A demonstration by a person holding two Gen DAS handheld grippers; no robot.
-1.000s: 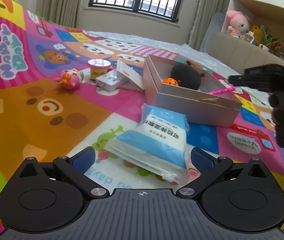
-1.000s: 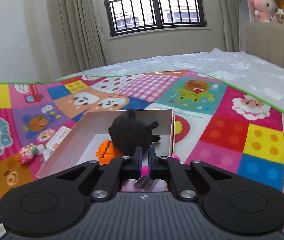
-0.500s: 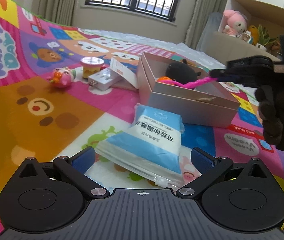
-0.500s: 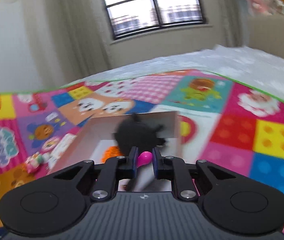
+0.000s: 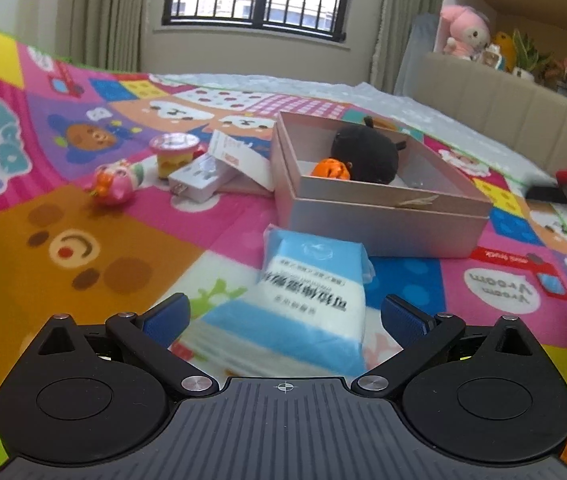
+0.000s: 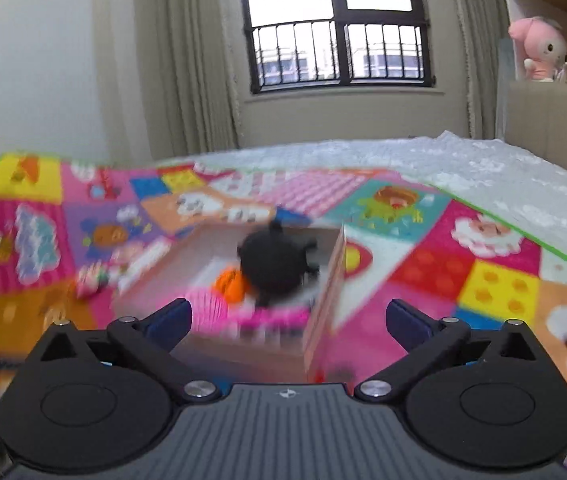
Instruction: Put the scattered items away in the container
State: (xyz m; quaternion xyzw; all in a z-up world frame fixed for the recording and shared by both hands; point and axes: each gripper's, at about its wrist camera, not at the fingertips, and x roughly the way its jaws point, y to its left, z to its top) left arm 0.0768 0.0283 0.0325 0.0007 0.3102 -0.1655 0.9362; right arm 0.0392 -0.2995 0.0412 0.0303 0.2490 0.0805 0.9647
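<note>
The left claw (image 5: 283, 316) stands released, jaws wide on either side of the near end of the blue wipes pack (image 5: 303, 304), pads not pressing on it. The pack lies flat on the play mat (image 5: 83, 248) just in front of the box (image 5: 383, 220). The right claw (image 6: 289, 316) is opening, nothing clamped between its jaws; a blurred pink thing (image 6: 219, 308) shows below it inside the box, beside the black plush (image 6: 275, 260) and an orange toy (image 6: 231, 284).

The pack looks soft, light and slick-skinned, so it will likely squash and sag. I would take it across its short width near the middle, squeezing firmly, then lift it over the box wall.

Left on the mat behind: a pink toy (image 5: 113, 180), a pudding cup (image 5: 173, 154), a white charger (image 5: 201, 178) and a card (image 5: 243, 160) leaning against the box.
</note>
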